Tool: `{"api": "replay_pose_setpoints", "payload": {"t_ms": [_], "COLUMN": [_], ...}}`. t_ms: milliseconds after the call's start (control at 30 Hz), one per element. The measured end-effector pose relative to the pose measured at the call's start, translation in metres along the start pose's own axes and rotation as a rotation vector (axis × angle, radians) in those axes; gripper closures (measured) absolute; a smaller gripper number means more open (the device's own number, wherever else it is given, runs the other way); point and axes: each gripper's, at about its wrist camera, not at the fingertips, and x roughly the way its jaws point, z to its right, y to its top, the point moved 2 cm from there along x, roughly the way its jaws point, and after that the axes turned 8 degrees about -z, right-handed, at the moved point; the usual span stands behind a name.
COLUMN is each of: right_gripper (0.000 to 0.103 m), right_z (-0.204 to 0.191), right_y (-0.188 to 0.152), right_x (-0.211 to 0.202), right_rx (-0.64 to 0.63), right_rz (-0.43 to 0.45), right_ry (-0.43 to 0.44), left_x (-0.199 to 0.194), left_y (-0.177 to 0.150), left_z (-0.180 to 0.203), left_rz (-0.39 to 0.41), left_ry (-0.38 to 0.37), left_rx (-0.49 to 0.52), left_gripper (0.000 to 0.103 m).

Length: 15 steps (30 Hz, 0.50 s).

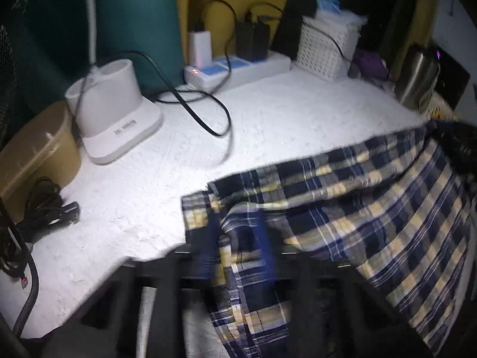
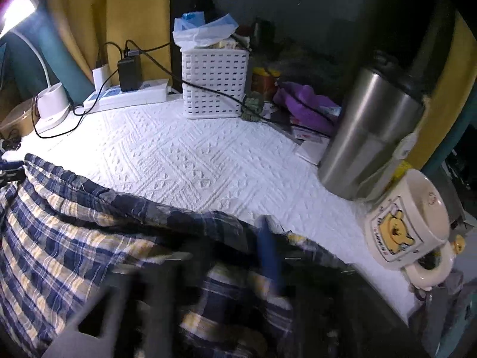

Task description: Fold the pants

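Your left hand-held gripper [image 1: 238, 256] is clamped on a corner of the plaid pants [image 1: 342, 197], with checked cloth bunched between its blue fingers [image 1: 263, 238]. Your right hand-held gripper [image 2: 235, 256] is blurred; its jaws look apart, with plaid cloth lying between them and one blue finger [image 2: 269, 256] showing. The pants lie spread across the near edge of the white quilted surface [image 2: 193, 161]. Farther back stand a steel tumbler [image 2: 366, 137], a bear-print mug [image 2: 408, 223], a white slotted basket [image 2: 214, 85], a power strip [image 1: 238, 67] and a white lamp base [image 1: 113, 113].
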Motion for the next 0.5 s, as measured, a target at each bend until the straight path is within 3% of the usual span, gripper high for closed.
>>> {"api": "replay_pose_setpoints", "payload": {"t_ms": [33, 300, 500], "right_gripper": [0.0, 0.0, 0.0], "right_z": [0.0, 0.006, 0.022], "right_y": [-0.002, -0.012, -0.033], "right_x": [-0.004, -0.021, -0.01], "right_rx": [-0.005, 0.019, 0.067], "right_rz": [0.01, 0.02, -0.035], "right_ry": [0.009, -0.057, -0.105], "left_x": [0.001, -0.022, -0.019], "left_y": [-0.001, -0.003, -0.008], "left_z": [0.002, -0.022, -0.025], "left_rz": [0.001, 0.073, 0.044], "left_ry": [0.012, 0.151, 0.135], "left_rx": [0.011, -0.052, -0.072], "left_gripper": [0.1, 0.102, 0.101]}}
